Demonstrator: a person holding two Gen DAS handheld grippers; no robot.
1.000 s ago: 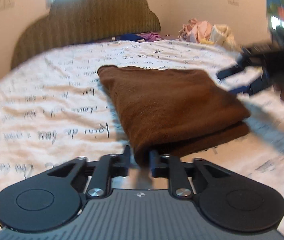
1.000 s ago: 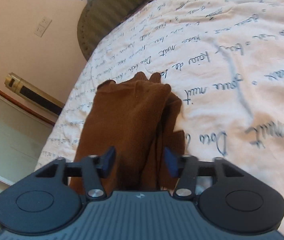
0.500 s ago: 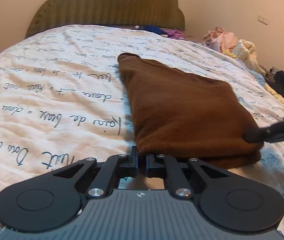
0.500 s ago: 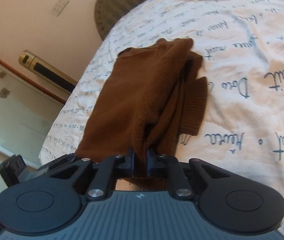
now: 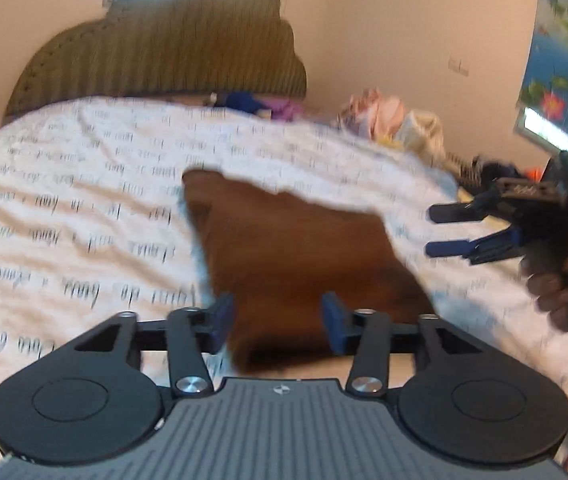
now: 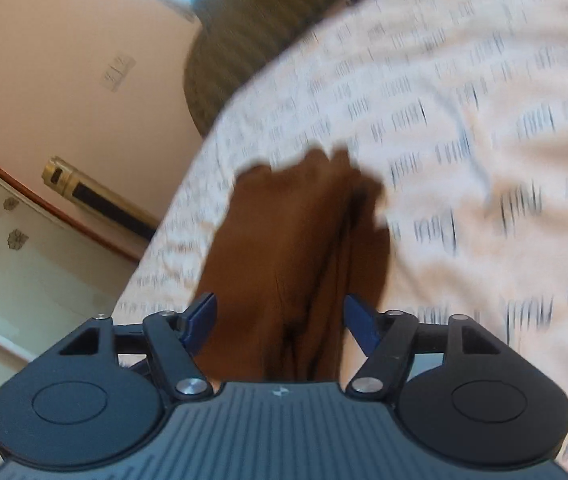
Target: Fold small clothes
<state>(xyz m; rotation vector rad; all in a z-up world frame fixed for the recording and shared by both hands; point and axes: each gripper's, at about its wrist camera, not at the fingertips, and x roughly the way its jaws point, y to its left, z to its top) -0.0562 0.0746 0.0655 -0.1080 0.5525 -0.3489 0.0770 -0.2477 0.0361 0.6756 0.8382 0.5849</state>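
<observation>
A folded brown knit garment point(image 5: 296, 256) lies on the white bedsheet with black script point(image 5: 84, 208). My left gripper point(image 5: 278, 322) is open, its blue-padded jaws wide apart over the garment's near edge, holding nothing. In the right wrist view the same garment point(image 6: 284, 248) runs away from the camera, and my right gripper point(image 6: 280, 322) is open over its near end. The right gripper also shows in the left wrist view point(image 5: 440, 232), open, off the garment's right side, held by a hand. Both views are motion-blurred.
An olive ribbed headboard point(image 5: 164, 52) stands at the bed's far end. A heap of pale and pink clothes point(image 5: 388, 120) lies at the far right, with blue and purple items point(image 5: 260, 106) by the headboard. The bed's left edge point(image 6: 164, 240) drops beside a glass panel.
Half a second ago both grippers were shut on the garment's near edges. Now both have opened, let go and drawn back, and the garment lies flat on the bed.
</observation>
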